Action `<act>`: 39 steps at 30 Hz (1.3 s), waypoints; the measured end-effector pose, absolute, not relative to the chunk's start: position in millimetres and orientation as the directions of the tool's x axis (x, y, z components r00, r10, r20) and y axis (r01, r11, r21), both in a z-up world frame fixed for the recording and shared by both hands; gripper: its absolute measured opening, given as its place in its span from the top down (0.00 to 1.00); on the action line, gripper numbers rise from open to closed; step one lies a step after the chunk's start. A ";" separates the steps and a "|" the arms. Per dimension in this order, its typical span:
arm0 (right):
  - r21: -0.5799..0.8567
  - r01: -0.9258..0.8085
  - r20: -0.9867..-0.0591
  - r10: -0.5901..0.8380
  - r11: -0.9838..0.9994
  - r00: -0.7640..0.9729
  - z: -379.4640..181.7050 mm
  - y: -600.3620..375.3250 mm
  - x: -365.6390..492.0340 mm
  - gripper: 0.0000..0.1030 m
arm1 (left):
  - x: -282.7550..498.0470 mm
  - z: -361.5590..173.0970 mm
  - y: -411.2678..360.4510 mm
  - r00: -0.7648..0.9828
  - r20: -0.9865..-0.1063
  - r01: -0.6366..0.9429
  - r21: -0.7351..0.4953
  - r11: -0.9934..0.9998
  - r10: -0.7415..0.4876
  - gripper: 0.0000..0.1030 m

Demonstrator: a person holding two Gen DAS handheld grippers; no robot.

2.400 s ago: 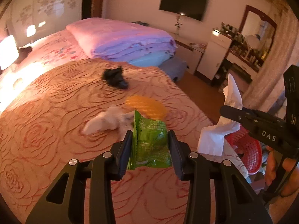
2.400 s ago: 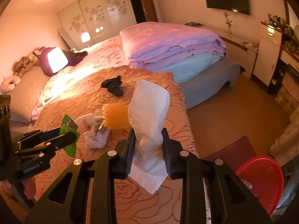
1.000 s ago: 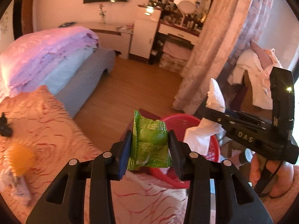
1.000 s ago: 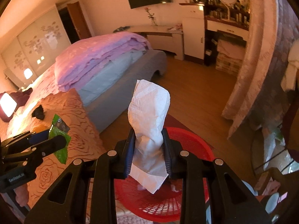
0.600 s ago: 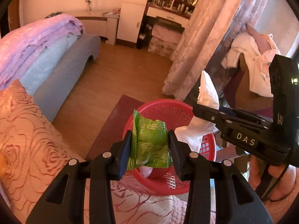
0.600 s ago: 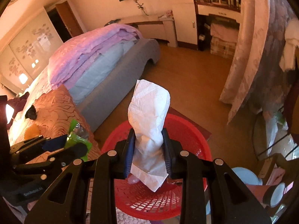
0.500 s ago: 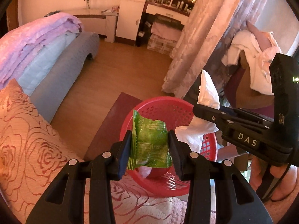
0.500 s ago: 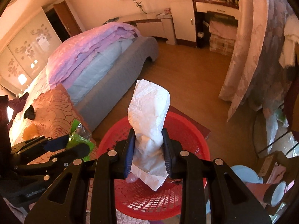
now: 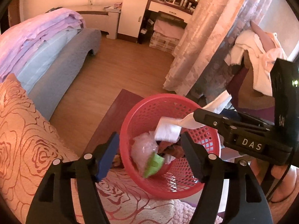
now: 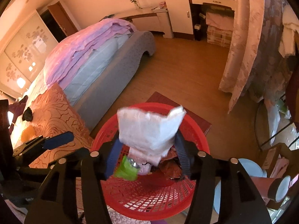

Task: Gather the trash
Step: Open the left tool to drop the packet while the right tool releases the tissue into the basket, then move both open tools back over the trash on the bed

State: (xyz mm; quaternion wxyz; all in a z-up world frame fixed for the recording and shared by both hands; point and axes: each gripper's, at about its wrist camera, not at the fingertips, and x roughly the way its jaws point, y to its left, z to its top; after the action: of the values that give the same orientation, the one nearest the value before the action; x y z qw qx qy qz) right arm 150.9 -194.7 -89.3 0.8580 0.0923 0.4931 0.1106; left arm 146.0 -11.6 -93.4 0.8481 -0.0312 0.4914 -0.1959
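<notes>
A red mesh basket stands on the floor beside the bed, below both grippers; it also shows in the right wrist view. My left gripper is open and empty above it. The green snack wrapper is loose inside the basket, blurred, among other trash; it also shows in the right wrist view. My right gripper is open over the basket. The white tissue hangs between its spread fingers, and I cannot tell whether it touches them. In the left wrist view the tissue is at the right gripper's tip.
The bed with the orange rose-pattern cover is at the left, with an orange object and a black item on it. A dark red mat lies under the basket. Curtains hang behind, with wood floor between.
Both grippers have opened over the basket. The green wrapper has dropped out of my left gripper into the basket. The tissue has slipped from the right gripper's grip and unfolded.
</notes>
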 end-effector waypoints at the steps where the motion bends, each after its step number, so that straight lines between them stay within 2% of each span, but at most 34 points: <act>1: 0.267 -0.097 -0.826 0.280 0.959 0.489 -89.5 -194.7 150.5 0.45 | 146.5 -92.7 -9.8 0.443 -0.820 0.298 -0.246 0.922 -0.362 0.36; 9: 0.254 -0.096 -0.820 0.267 0.962 0.507 -83.8 -195.0 149.5 0.40 | 144.3 -82.6 12.9 0.482 -0.808 0.251 -0.244 0.937 -0.340 0.35; 23: 0.246 -0.128 -0.801 0.276 0.961 0.531 -71.2 -185.5 145.8 0.39 | 127.7 -61.1 43.0 0.569 -0.779 0.185 -0.191 0.964 -0.263 0.32; 39: 0.240 -0.243 -0.779 0.336 0.940 0.529 -62.0 -133.4 139.4 0.37 | 106.9 -53.8 88.8 0.604 -0.771 0.084 -0.190 0.978 -0.202 0.32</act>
State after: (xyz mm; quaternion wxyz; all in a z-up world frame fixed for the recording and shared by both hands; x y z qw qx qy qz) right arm 139.4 -133.4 -62.0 0.8729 0.0510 0.4560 0.1659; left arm 106.9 88.8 -53.8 0.8931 -0.0674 0.4376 -0.0800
